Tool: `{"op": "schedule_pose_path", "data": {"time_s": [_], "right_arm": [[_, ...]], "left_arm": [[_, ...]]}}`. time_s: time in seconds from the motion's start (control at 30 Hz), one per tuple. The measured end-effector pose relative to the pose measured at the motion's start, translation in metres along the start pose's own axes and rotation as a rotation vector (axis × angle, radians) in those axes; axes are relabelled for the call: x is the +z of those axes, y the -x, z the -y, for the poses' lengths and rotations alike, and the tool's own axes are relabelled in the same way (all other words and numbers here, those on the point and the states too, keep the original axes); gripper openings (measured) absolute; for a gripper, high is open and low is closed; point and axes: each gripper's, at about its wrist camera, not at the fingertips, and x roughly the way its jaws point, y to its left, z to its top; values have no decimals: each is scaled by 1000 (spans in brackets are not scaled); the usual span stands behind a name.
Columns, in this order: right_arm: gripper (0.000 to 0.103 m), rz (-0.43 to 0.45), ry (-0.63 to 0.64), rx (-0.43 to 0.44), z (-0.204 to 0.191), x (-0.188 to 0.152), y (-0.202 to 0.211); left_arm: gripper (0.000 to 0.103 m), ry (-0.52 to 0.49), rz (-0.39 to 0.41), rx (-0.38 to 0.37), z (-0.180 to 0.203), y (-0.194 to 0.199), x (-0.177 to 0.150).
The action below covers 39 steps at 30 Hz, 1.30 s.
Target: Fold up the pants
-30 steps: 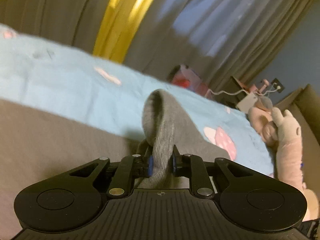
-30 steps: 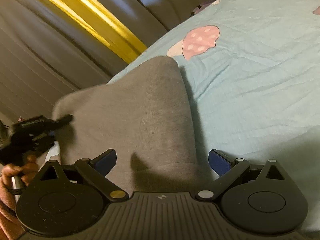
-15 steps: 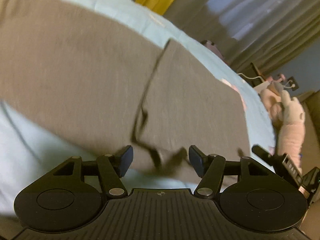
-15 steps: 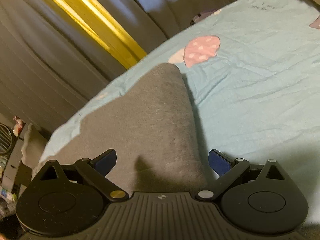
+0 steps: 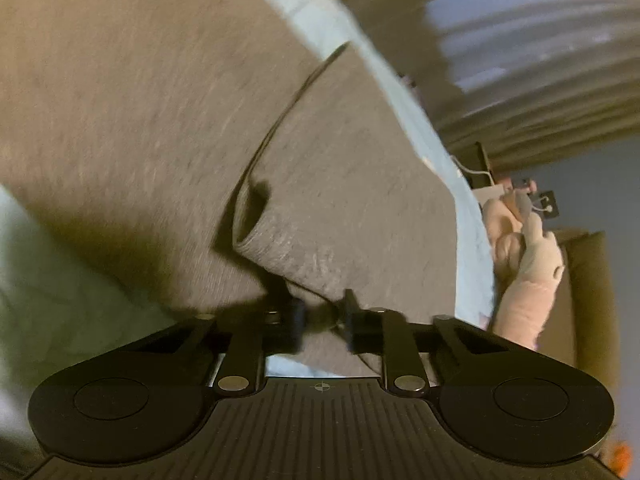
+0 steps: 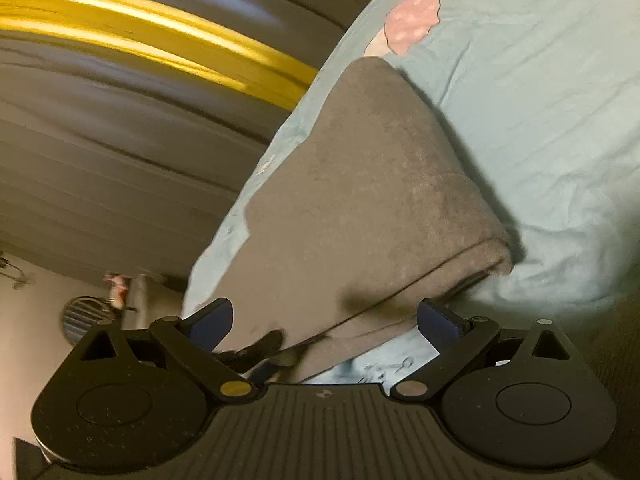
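Grey pants (image 5: 160,120) lie folded on a light blue bed sheet (image 5: 48,280). One layer overlaps another along a dark seam, and a small curl lifts at the near edge. My left gripper (image 5: 322,316) is shut on the near edge of the pants, with grey cloth pinched between its pads. In the right wrist view the pants (image 6: 360,180) show as a thick folded stack. My right gripper (image 6: 324,318) hangs open just above the stack's near corner, holding nothing. The left gripper (image 6: 264,350) shows dark and blurred below that corner.
The bed sheet (image 6: 540,100) carries a pink mushroom print (image 6: 412,20). A pink plush toy (image 5: 532,272) lies at the far end of the bed. Grey curtains (image 5: 520,40) with a yellow strip (image 6: 160,40) hang behind the bed.
My left gripper let go of the raised cloth fold, opened, sank to the near edge of the pants and shut on it. The right gripper stayed open and rolled a little.
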Motion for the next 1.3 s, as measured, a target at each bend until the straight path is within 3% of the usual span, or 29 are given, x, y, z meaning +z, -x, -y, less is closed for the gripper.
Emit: {"op": "schedule_pose_path", "data": {"time_s": [0.1, 0.23, 0.37, 0.43, 0.5, 0.6, 0.67, 0.73, 0.83, 0.87, 0.97, 1.03, 1.1, 1.2, 1.3], "right_arm": [[96, 24, -5, -27, 1, 3, -5], [47, 50, 23, -44, 4, 3, -1], [17, 53, -26, -102, 18, 5, 2], [14, 69, -11, -154, 17, 6, 6], [13, 98, 53, -239, 9, 5, 10], [13, 133, 162, -338, -6, 3, 17], [16, 129, 192, -376, -9, 4, 17], [18, 110, 178, -322, -10, 6, 20], [30, 109, 222, -242, -19, 5, 24], [33, 113, 242, -234, -23, 4, 24], [33, 90, 268, -199, -32, 4, 19], [34, 102, 308, -185, -40, 5, 13], [36, 115, 353, -224, -46, 6, 4], [44, 93, 380, -264, -39, 6, -16], [45, 45, 405, -340, -23, -1, -30]], "left_arm": [[11, -96, 74, -9, 15, 19, -5], [10, -236, 104, 22, 34, 39, -2], [7, -295, 60, 107, 33, 49, -4], [7, -321, 32, 199, 29, 46, -8], [7, -291, 0, 236, 21, 44, -8], [8, -280, 47, 252, 23, 51, -6], [7, -286, 90, 325, 27, 54, -6], [7, -259, 157, 378, 26, 60, -4], [11, -172, 254, 378, 20, 75, 5], [17, -162, 253, 361, 21, 76, 8], [37, -175, 209, 269, 30, 75, 15], [43, -211, 215, 253, 42, 70, 18], [54, -240, 200, 259, 55, 58, 23], [54, -284, 119, 311, 63, 29, 25], [39, -316, 4, 432, 57, -2, 16]]}}
